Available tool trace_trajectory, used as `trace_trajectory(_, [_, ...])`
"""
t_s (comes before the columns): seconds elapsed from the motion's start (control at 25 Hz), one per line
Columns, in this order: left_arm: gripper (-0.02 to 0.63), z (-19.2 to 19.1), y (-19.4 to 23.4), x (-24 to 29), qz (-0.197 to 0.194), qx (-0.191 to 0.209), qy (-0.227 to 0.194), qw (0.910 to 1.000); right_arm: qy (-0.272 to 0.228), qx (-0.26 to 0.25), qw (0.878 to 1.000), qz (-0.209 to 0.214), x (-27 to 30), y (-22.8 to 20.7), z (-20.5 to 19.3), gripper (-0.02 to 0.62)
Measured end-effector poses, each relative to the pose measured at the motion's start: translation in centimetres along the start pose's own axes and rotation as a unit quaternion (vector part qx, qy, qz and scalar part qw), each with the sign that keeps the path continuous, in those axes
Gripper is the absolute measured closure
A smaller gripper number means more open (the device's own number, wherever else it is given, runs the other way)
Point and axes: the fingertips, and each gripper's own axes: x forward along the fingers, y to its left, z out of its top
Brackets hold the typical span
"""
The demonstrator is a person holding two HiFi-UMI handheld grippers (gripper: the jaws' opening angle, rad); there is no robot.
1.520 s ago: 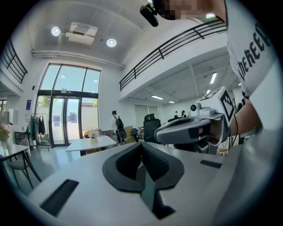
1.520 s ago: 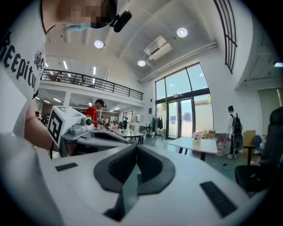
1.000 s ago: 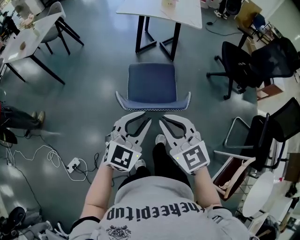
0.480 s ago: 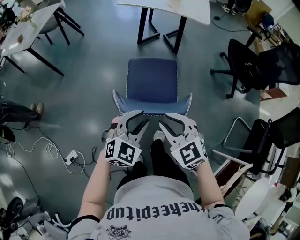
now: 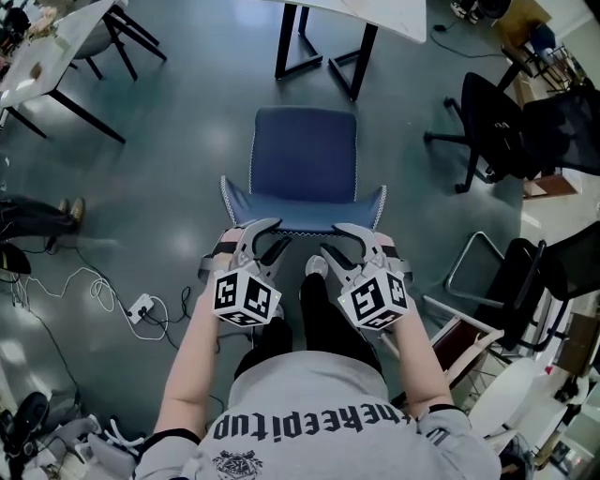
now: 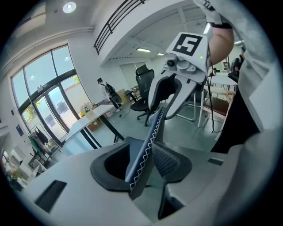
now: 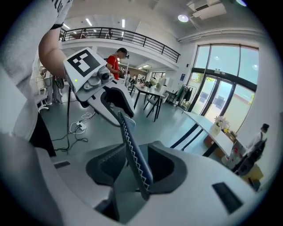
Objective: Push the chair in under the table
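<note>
- While the chair [image 5: 305,155] stands before the bench [image 5: 375,11], its backrest [image 5: 302,227] sits inside the left claw [image 5: 272,235] and right claw [image 5: 332,240].
- Both have just been opening: released, pads off it.

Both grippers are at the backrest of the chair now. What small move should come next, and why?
Probably close both jaws on the backrest. The left gripper and right gripper have just been opening their jaws. The backrest's top edge stands between each pair, and no pads press it. The chair is not yet under the table, so a firm hold seems wise before pushing.
</note>
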Motion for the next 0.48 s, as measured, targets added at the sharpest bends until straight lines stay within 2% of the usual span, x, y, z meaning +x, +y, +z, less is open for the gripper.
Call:
trace_trajectory(0.24, [0.440,-1.3,-0.4,1.2,-0.018,0.002,0.027,0.9995,0.026,-0.014,1.000,0.010,1.2,-0.1,-1.7,0.433])
trace_trajectory(0.48, [0.442,-1.4,-0.3,1.7,-0.027,-0.008,0.034,0.9990,0.042,-0.027,0.999,0.011,2.0,-0.5,-2.4,0.443])
